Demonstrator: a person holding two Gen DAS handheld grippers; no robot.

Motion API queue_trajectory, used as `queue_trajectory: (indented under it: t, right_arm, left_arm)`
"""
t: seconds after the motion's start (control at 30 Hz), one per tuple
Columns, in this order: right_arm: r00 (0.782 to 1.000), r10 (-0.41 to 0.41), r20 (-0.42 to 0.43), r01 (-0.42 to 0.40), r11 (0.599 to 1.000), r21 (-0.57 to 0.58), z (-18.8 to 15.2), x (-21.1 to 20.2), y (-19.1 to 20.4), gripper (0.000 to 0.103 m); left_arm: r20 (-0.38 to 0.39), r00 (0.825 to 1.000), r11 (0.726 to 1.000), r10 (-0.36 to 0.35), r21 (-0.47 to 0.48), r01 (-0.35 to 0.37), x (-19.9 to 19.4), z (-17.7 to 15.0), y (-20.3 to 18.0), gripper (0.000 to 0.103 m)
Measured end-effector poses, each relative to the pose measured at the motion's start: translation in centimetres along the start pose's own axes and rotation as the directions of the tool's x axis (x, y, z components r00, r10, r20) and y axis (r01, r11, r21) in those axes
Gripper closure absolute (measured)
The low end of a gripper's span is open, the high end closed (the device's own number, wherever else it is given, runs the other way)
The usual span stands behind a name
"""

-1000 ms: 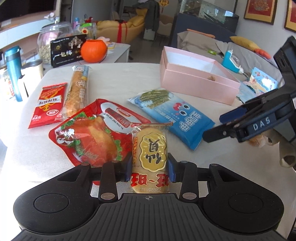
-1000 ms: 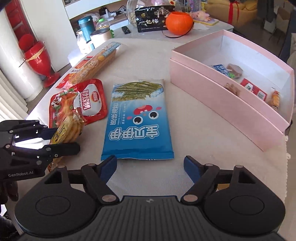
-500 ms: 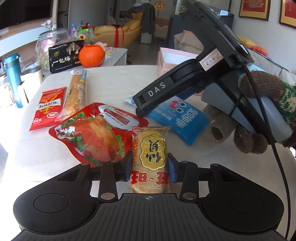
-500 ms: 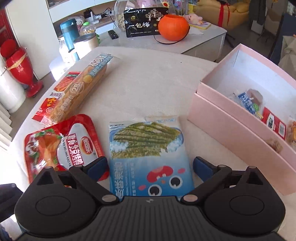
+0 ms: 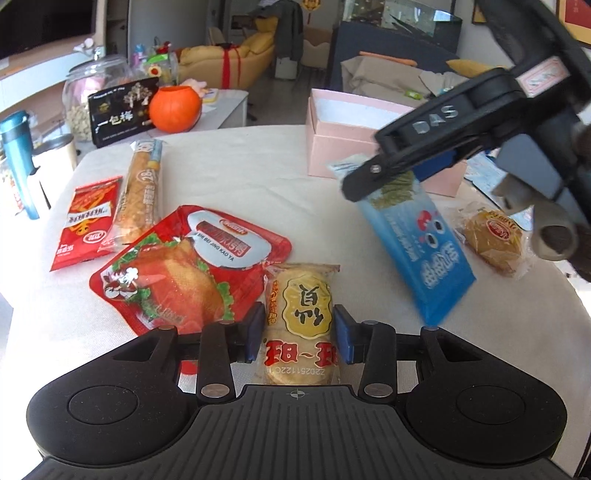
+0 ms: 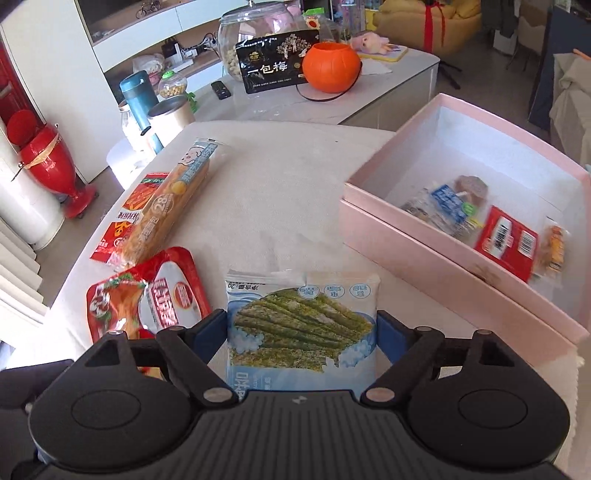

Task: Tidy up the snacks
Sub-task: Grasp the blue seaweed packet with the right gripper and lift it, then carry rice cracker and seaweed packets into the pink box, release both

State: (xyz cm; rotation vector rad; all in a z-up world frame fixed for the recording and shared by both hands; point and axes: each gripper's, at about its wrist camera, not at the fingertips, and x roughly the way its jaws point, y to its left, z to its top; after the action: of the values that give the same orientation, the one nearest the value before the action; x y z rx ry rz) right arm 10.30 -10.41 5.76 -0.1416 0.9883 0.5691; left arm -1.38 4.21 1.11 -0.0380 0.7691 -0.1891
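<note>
The left tongs (image 5: 298, 334) are closed on a yellow rice cracker pack (image 5: 301, 317), with one blue pad on each side of it; the pack sits at the near edge of the worktop (image 5: 240, 173). Touching it on the left lies a red roast duck pack (image 5: 184, 269), flat on the cloth. Farther left lie a small red snack bag (image 5: 86, 221) and, just beside it, a long bread stick pack (image 5: 142, 192) pointing to the far side.

The right tongs (image 6: 301, 332) have a blue seaweed snack bag (image 6: 303, 325) between the pads, and the jaws are closing. The pads touch the two side edges of the bag. In the left wrist view the bag (image 5: 417, 240) hangs tilted from these tongs, its lower end blurred and above the cloth. Just to the right of it a round cake in a clear wrapper (image 5: 493, 240) lies on the worktop.

The pink box (image 6: 443, 269) stands open at the far right of the worktop. Inside it, along the near wall, lie a blue and white packet (image 6: 448, 208), a red packet (image 6: 506, 245) and a small orange packet (image 6: 554, 245).

Behind the worktop, on a white counter, stand an orange pumpkin bucket (image 6: 330, 66), a black box (image 6: 277, 66) and a glass jar (image 6: 251, 33).
</note>
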Motion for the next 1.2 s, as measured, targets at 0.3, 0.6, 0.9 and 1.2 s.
queue_trajectory:
  t: [0.3, 0.6, 0.9, 1.2]
  right_arm:
    - [0.98, -0.068, 0.189, 0.053, 0.995, 0.085, -2.7, -11.5, -5.8, 0.018]
    - [0.868, -0.125, 0.481, 0.057, 0.986, 0.155, 1.4, -18.9, -8.4, 0.018]
    - [0.902, -0.233, 0.363, 0.158, 0.962, 0.224, 10.1, -10.9, -11.8, 0.013]
    - [0.944, -0.213, 0.253, 0.19, 0.975, 0.111, 2.2, -8.9, -12.1, 0.013]
  left_arm:
    - [0.041, 0.997, 0.993, -0.069, 0.096, 0.065, 0.4, 3.6, -3.8, 0.063]
    - [0.285, 0.94, 0.981, -0.187, 0.1, 0.165, 0.4, 14.5, -4.0, 0.062]
    - [0.168, 0.948, 0.956, -0.271, -0.068, 0.285, 10.7, 20.8, -1.8, 0.06]
    - [0.213, 0.975, 0.998, -0.067, 0.015, 0.066, 3.9, 12.3, 3.2, 0.06]
